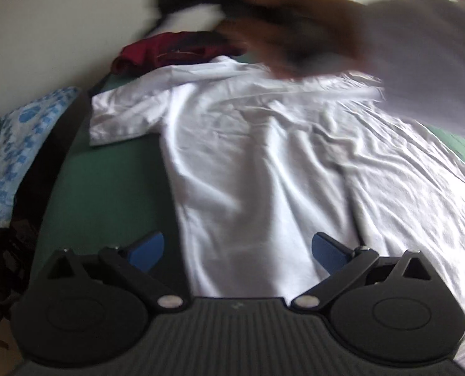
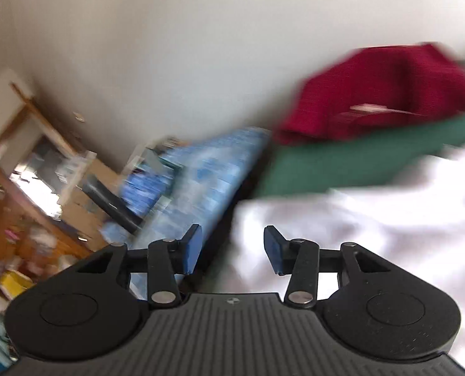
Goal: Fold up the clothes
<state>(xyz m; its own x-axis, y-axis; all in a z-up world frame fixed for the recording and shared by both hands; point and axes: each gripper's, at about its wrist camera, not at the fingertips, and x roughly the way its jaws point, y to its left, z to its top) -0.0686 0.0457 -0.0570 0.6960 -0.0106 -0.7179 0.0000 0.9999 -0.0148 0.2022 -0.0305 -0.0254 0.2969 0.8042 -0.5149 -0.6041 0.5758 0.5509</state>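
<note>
grippers first: the left gripper [image 1: 237, 250] stands wide apart, its blue pads [image 1: 147, 250] bare, hanging over the hem end of the white shirt [image 1: 263, 163] near the near edge of the table [image 1: 113, 188]; whether it touches the cloth i cannot tell. the right gripper [image 2: 232, 250] is about half open with nothing between its pads, set over the shirt's left sleeve side where white cloth meets green cover, though this view is badly blurred. the shirt lies spread flat, collar toward the far edge, a sleeve reaching toward the left edge. a dark red garment [image 1: 169, 51] sits bunched at the far left corner, just beyond the collar. a blue patterned cloth [image 1: 16, 144] lies off the left edge.

to fold well, i judge each gripper should pinch one layer edge only, sleeve and hem on the same side, then carry both across together, keeping the fabric taut so the crease runs straight.
</note>
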